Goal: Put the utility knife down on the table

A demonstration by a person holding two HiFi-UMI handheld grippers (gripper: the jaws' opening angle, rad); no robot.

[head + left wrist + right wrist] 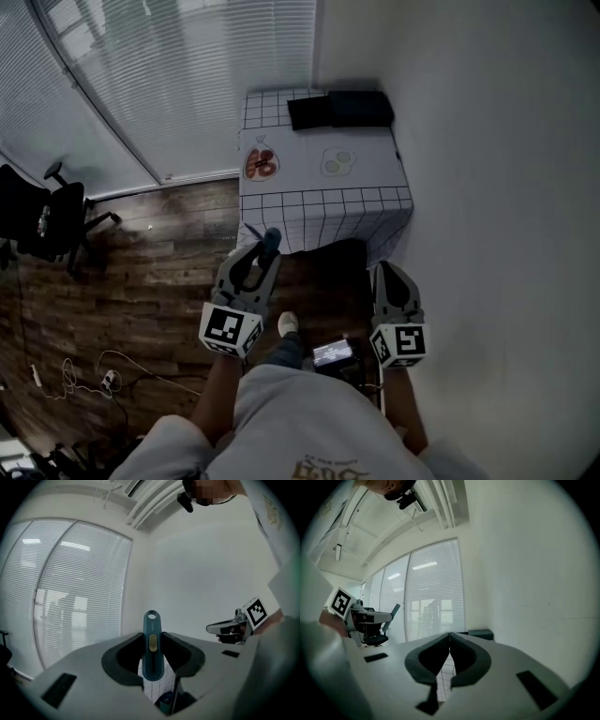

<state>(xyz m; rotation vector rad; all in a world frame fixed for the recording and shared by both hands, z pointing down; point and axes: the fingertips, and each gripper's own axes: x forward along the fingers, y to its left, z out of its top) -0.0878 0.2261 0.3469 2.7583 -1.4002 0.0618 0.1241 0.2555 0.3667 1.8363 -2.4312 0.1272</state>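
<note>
Well, the left tool (261, 251) grips the utility knife (152, 644) short of the surface (375, 169) at 12 o'clock, so carry it forward, lay it flat, then release; right tool (392, 272) closed, empty.

A grid-clothed table (323, 202) stands against the white wall (497, 187), beside white blinds (187, 75) and dark wood floor (141, 281).

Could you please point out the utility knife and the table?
utility knife (152, 663): left gripper view, lower part of its teal handle.
table (300, 167): head view, bare white part of its top.
</note>
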